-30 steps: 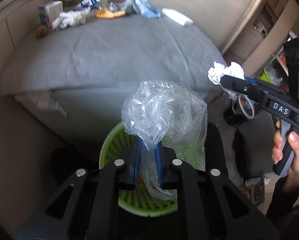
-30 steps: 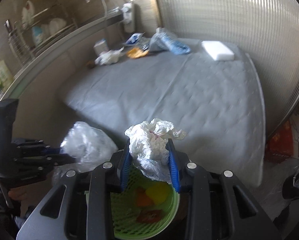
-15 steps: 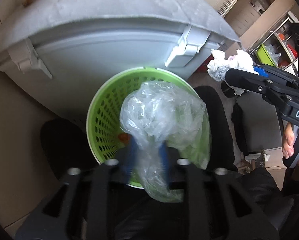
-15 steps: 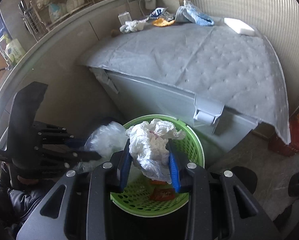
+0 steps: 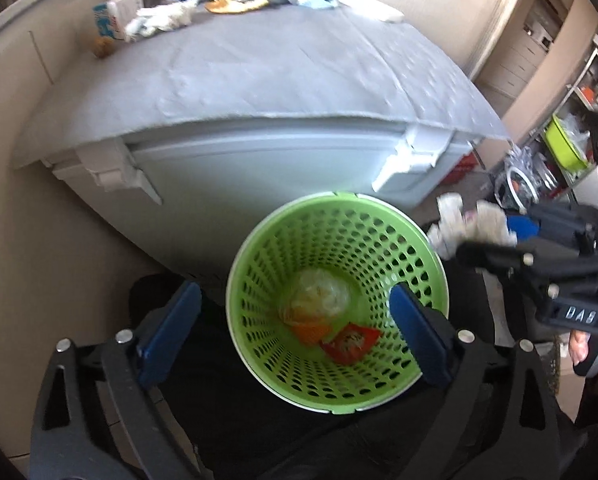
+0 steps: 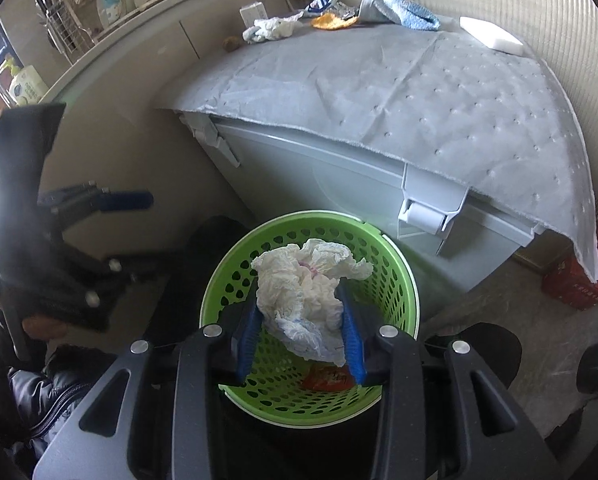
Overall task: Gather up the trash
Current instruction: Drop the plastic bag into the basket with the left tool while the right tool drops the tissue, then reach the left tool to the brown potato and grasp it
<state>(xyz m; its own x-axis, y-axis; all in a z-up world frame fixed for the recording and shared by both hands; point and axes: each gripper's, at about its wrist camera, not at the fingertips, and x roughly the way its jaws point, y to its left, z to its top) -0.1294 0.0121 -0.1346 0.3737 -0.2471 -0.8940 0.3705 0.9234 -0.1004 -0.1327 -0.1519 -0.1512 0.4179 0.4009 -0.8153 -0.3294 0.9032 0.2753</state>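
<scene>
- Hovering my left gripper over the green basket, jaws spread wide with nothing between them; they have just been opening.
- Clear plastic bag that I pinched a second ago is gone from my left fingers; it now lies at the basket bottom, below and between the pads, on top of an orange scrap and beside a red wrapper. One piece of trash counts as collected.
- Earlier left view had the bag filling the centre and hiding the basket; now the basket floor is in plain sight.
- My right gripper is clamped on the crumpled white tissue, both blue pads pressing its sides; jaws have just been opening slightly, tissue not released yet.
- Tissue hangs directly above the basket opening, red wrapper visible under it. A second ago the basket sat mostly hidden under my right fingers; now it is well framed below them.
- Judgement: next is dropping the tissue.
- More trash sits far ahead of the fingers, on the far edge of the grey-covered table: a white rag, orange peel, blue wrapper.
</scene>
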